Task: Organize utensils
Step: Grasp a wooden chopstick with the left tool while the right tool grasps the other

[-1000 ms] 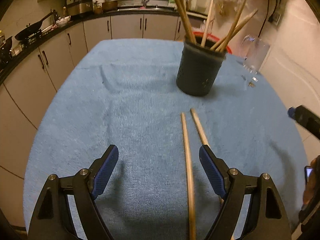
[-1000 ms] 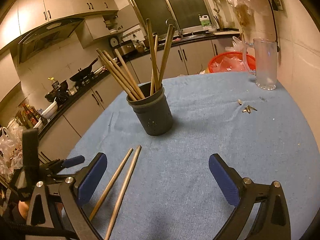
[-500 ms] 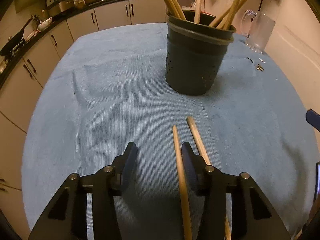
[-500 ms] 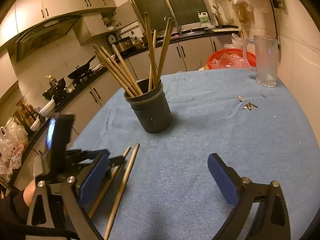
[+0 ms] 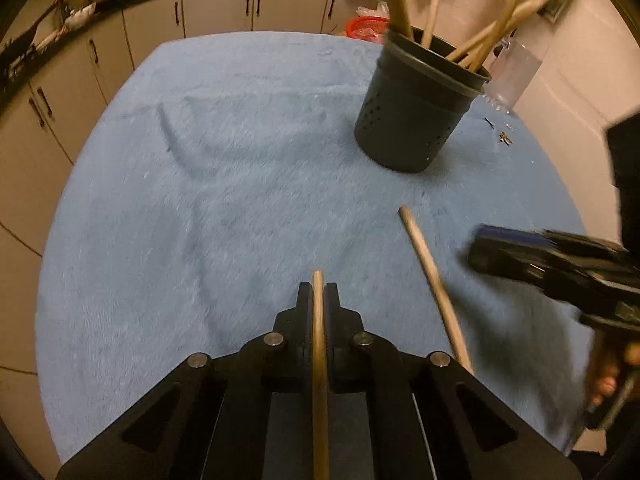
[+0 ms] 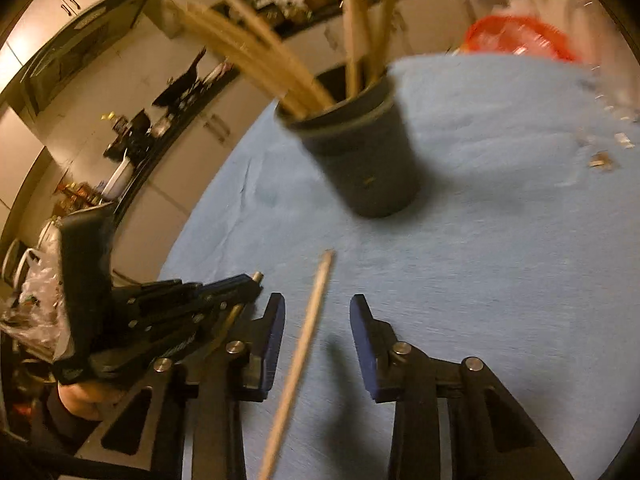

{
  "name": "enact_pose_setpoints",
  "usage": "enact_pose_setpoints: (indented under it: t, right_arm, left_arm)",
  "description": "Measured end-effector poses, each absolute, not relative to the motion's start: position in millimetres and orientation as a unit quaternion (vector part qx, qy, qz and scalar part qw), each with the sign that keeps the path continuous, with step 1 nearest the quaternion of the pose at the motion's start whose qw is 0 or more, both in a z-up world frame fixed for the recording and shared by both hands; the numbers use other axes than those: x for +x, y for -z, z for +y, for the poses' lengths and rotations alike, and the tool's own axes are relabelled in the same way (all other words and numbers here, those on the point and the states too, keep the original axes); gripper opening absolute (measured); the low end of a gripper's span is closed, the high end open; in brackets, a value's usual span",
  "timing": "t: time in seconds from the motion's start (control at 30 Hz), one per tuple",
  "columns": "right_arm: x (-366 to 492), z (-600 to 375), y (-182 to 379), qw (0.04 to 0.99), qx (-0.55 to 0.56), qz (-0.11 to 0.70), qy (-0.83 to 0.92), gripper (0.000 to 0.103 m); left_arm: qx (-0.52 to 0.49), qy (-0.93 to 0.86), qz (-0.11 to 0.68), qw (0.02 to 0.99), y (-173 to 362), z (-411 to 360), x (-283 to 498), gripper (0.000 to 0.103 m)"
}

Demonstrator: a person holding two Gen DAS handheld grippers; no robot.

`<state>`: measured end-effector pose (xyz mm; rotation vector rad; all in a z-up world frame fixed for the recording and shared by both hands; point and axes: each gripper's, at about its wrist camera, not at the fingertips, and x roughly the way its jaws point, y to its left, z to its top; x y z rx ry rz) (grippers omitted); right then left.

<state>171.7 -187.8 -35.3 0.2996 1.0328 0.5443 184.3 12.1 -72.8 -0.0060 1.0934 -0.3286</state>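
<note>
Two wooden chopsticks lie on the blue tablecloth [image 5: 200, 200] in front of a dark perforated holder [image 5: 412, 120] full of chopsticks. My left gripper [image 5: 319, 290] is shut on one chopstick [image 5: 319, 340], which runs between its pads. The second chopstick [image 5: 432, 280] lies to the right. In the right wrist view that chopstick [image 6: 304, 340] lies between the blue pads of my right gripper [image 6: 318, 316], whose jaws are closing with gaps on both sides. The left gripper [image 6: 248, 286] shows at the left there, and the holder [image 6: 360, 160] stands behind.
A clear glass mug [image 5: 516, 76] stands at the table's far right beside a red basket [image 6: 516, 36]. Small scraps [image 6: 600, 160] lie on the cloth near them. Kitchen cabinets [image 5: 220, 8] and a counter run behind the table. A hand [image 6: 84, 396] holds the left gripper.
My left gripper came forward and shut on the left chopstick. My right gripper swung in over the other chopstick, its jaws narrowing around it.
</note>
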Motion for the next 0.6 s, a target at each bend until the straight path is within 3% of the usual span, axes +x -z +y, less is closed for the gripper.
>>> enact_pose_setpoints:
  t: [0.27,0.37,0.6]
  right_arm:
    - [199.1,-134.5,50.7,0.834,0.032,0.516,-0.194,0.027]
    - [202.2,-128.2,51.2,0.835,-0.003,0.521,-0.176,0.011]
    - [195.3,-144.6,51.7,0.835,-0.006,0.525,-0.167,0.007]
  left_arm:
    - [0.006,0.155,0.523,0.838,73.6,17.6,173.1,0.005]
    - [0.014,0.150,0.526,0.837,73.8,12.4,173.2,0.005]
    - [0.026,0.138,0.543,0.828,72.8,7.7,173.1,0.007]
